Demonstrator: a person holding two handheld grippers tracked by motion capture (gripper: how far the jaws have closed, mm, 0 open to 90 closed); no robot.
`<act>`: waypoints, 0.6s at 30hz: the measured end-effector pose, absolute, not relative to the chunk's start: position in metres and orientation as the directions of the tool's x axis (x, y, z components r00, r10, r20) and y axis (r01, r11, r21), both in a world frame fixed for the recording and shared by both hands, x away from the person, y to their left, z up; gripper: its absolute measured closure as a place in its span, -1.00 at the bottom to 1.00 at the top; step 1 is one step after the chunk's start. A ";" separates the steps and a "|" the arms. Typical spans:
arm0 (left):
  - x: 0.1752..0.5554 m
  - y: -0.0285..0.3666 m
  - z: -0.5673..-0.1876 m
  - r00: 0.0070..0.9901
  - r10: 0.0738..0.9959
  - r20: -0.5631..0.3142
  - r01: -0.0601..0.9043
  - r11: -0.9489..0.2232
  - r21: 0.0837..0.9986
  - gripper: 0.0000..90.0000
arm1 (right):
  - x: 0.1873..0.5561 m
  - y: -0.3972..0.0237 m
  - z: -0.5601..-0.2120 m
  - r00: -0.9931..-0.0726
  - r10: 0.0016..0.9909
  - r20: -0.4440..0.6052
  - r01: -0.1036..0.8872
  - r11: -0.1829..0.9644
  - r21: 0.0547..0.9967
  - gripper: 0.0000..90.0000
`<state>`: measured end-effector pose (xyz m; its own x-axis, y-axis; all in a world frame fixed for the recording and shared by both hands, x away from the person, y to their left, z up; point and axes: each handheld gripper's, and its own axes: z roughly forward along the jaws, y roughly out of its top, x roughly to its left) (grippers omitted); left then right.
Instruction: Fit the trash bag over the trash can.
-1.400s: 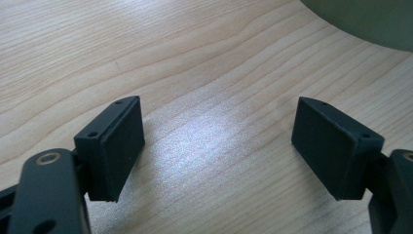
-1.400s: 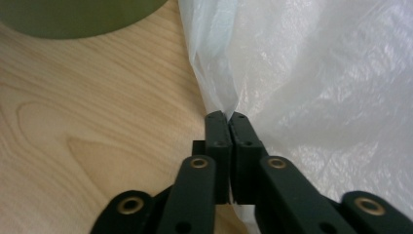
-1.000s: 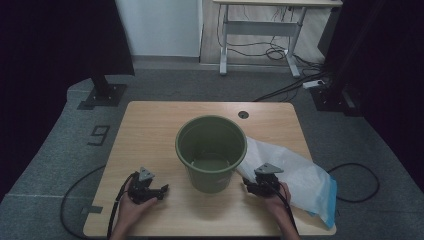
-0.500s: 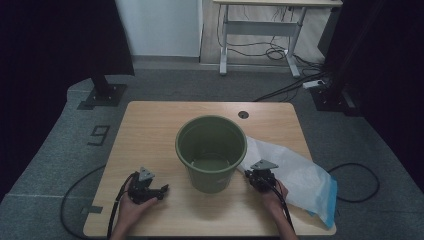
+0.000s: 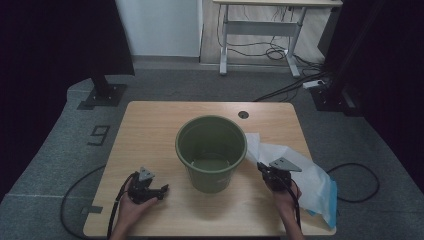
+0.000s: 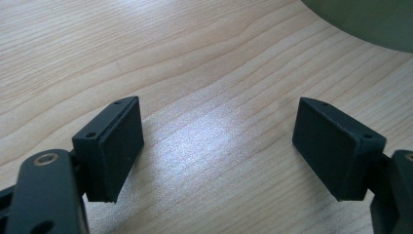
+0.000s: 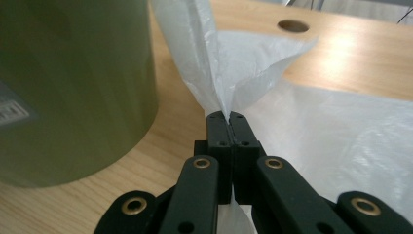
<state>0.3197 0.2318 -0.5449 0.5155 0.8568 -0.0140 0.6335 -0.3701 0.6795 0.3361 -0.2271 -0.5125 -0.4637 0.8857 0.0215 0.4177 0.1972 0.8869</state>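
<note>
1. My left gripper (image 5: 162,190) is resting at about 7 o'clock on the table (image 5: 150,120), low over the wood, with my left hand (image 5: 132,207) wrapped behind it.
2. In the left gripper view its jaws are standing wide apart, released, with bare wood grain showing between them. The pads (image 6: 119,146) are gripping nothing.
3. A bucket (image 5: 211,152), green and upright, is sitting at the table's centre. Its curved wall is peeking in at 1 o'clock of the left gripper view (image 6: 370,22).
4. My right gripper (image 5: 263,171) is working at about 4 o'clock on the table, just beside the bucket.
5. In the right gripper view its jaws are clenched together on a fold of the bag (image 7: 219,73), and the thin white plastic is rising from the jaw tips in a peak.
6. The rest of the bag (image 5: 310,175) is lying flat from 3 to 5 o'clock, touching the bucket's right side, with its far corner hanging past the table edge.
7. A round hole (image 5: 243,114) is showing in the tabletop at 1 o'clock, well apart from both grippers.
</note>
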 end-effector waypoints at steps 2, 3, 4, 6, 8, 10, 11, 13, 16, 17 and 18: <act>0.320 0.232 -0.545 0.515 0.857 -0.014 0.633 -0.370 0.680 -0.58 | 0.334 -0.234 -0.508 -0.453 0.890 0.055 0.408 0.153 0.900 0.97; 0.320 0.232 -0.545 0.515 0.857 -0.014 0.633 -0.370 0.680 -0.58 | 0.334 -0.234 -0.508 -0.453 0.890 0.055 0.408 0.153 0.900 0.97; 0.320 0.232 -0.545 0.515 0.857 -0.014 0.633 -0.370 0.680 -0.58 | 0.334 -0.236 -0.506 -0.449 0.891 0.063 0.402 0.138 0.905 0.97; 0.320 0.232 -0.545 0.515 0.857 -0.014 0.634 -0.370 0.680 -0.58 | 0.331 -0.243 -0.501 -0.439 0.894 0.087 0.381 0.097 0.920 0.97; 0.320 0.232 -0.545 0.515 0.857 -0.014 0.634 -0.370 0.680 -0.58 | 0.329 -0.250 -0.496 -0.432 0.893 0.122 0.369 0.052 0.928 0.97; 0.320 0.232 -0.545 0.515 0.857 -0.014 0.633 -0.370 0.680 -0.58 | 0.327 -0.252 -0.494 -0.430 0.893 0.132 0.361 0.036 0.932 0.97; 0.320 0.232 -0.545 0.515 0.857 -0.014 0.633 -0.370 0.680 -0.58 | 0.326 -0.254 -0.493 -0.428 0.893 0.140 0.357 0.024 0.934 0.97; 0.320 0.232 -0.545 0.515 0.857 -0.014 0.634 -0.370 0.680 -0.58 | 0.323 -0.260 -0.487 -0.425 0.891 0.162 0.341 -0.008 0.940 0.97; 0.320 0.232 -0.545 0.515 0.857 -0.014 0.633 -0.369 0.680 -0.58 | 0.321 -0.262 -0.483 -0.426 0.889 0.166 0.327 -0.020 0.945 0.97; 0.320 0.232 -0.545 0.515 0.857 -0.014 0.633 -0.370 0.680 -0.58 | 0.321 -0.264 -0.481 -0.426 0.889 0.168 0.321 -0.025 0.947 0.97; 0.320 0.232 -0.545 0.515 0.857 -0.014 0.633 -0.370 0.680 -0.58 | 0.319 -0.265 -0.478 -0.424 0.890 0.171 0.311 -0.034 0.950 0.97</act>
